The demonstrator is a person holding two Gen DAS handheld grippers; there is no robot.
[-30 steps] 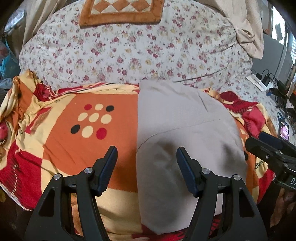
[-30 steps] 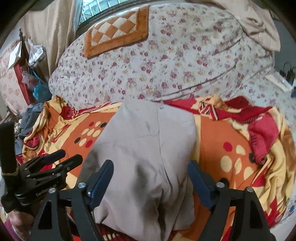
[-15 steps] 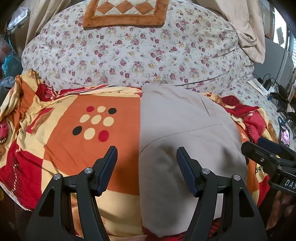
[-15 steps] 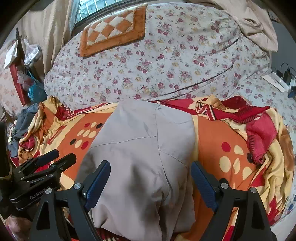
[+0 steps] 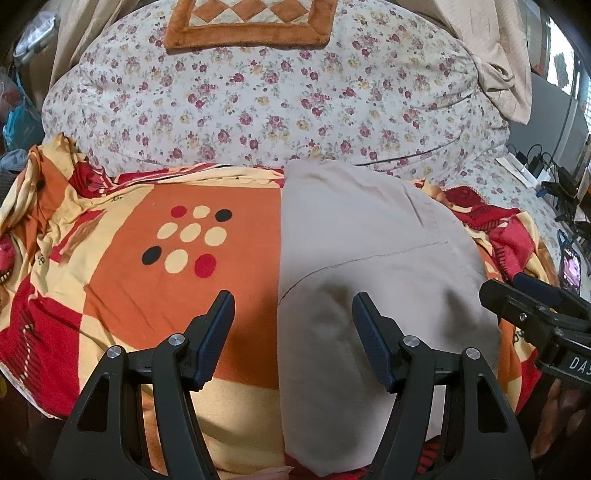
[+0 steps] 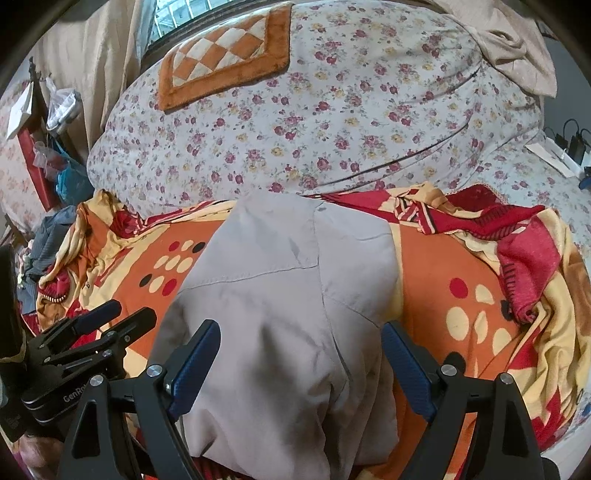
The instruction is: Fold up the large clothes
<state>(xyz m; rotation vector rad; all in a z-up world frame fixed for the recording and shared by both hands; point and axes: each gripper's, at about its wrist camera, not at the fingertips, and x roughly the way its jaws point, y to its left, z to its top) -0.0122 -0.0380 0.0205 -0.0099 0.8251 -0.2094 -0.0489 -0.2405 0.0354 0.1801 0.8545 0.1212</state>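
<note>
A beige-grey garment (image 5: 369, 258) lies folded into a long flat shape on an orange, red and yellow blanket (image 5: 155, 295); it also shows in the right wrist view (image 6: 288, 295). My left gripper (image 5: 293, 310) is open and empty, above the garment's left edge near its front end. My right gripper (image 6: 301, 339) is open and empty, straddling the garment's near end from above. Each gripper shows in the other's view: the right one (image 5: 535, 310) at the garment's right side, the left one (image 6: 99, 325) at its left side.
A floral quilt (image 5: 277, 110) bulges behind the blanket, with an orange checkered mat (image 5: 251, 22) on top. A beige cloth (image 5: 498, 62) hangs at the back right. Cables and chargers (image 5: 546, 177) and a phone (image 5: 570, 269) lie at the right. Bags and clutter (image 6: 55, 147) stand at the left.
Both grippers have pulled back and lifted slightly from the garment, staying open. The garment lies still.
</note>
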